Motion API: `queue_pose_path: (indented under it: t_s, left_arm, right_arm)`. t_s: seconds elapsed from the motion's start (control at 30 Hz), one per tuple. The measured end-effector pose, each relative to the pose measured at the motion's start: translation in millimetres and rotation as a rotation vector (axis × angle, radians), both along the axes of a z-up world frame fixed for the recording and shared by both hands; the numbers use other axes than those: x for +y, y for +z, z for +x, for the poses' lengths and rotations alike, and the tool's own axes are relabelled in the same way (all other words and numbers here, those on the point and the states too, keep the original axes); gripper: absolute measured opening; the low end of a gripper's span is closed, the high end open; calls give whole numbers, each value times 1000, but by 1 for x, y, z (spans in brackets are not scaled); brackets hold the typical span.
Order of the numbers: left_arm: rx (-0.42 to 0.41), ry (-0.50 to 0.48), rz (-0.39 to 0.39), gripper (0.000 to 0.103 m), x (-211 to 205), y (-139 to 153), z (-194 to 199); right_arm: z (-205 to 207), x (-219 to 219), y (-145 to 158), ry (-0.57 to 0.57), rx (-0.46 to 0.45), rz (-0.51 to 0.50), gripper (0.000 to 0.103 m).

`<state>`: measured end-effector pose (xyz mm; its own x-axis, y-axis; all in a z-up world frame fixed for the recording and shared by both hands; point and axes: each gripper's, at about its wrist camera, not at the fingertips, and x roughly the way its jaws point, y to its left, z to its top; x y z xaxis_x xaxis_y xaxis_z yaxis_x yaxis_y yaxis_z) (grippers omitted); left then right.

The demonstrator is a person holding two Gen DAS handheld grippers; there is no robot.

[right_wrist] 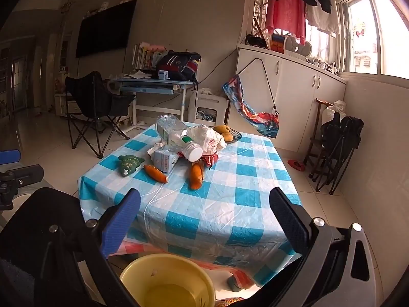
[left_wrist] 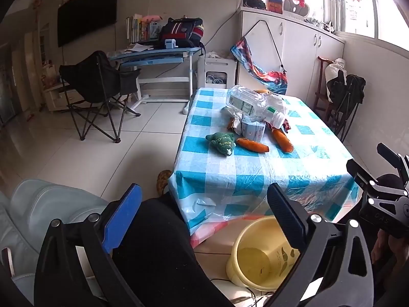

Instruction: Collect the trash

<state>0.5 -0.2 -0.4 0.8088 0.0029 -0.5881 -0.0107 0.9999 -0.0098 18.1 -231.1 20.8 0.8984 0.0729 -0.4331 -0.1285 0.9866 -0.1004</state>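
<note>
Both grippers, left gripper [left_wrist: 204, 220] and right gripper [right_wrist: 204, 222], gape wide and empty short of the worktop's [right_wrist: 230, 204] near edge. Mid-worktop, toward its far edge, a clear crushed bottle [right_wrist: 176, 138] lies on litter, white cap pointing nearward.

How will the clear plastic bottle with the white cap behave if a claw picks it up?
The clear plastic bottle looks empty, so probably light. Its thin walls may dent under pressure. It lies tilted on the small carton, so it could roll off when nudged.
</note>
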Motion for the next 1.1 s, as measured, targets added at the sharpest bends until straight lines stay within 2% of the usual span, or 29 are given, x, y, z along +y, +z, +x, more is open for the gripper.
queue_pose_path:
  t_s: [0.27, 0.63, 0.97, 1.1]
  left_arm:
    - [35, 15, -8, 95, -4, -5, -1]
    - [13, -4, 35, 96, -27, -8, -6]
    - [18, 63, -20, 96, -8, -7, -3]
    - [12, 75, -18, 96, -7, -6, -3]
  right_arm:
    - [4, -13, -2, -32, 25, 40, 97]
    - [3, -20, -1, -35, 26, 71, 97]
    - [1, -13, -1, -10, 7, 52, 97]
    - [-1, -13, -1, 5, 0, 57, 97]
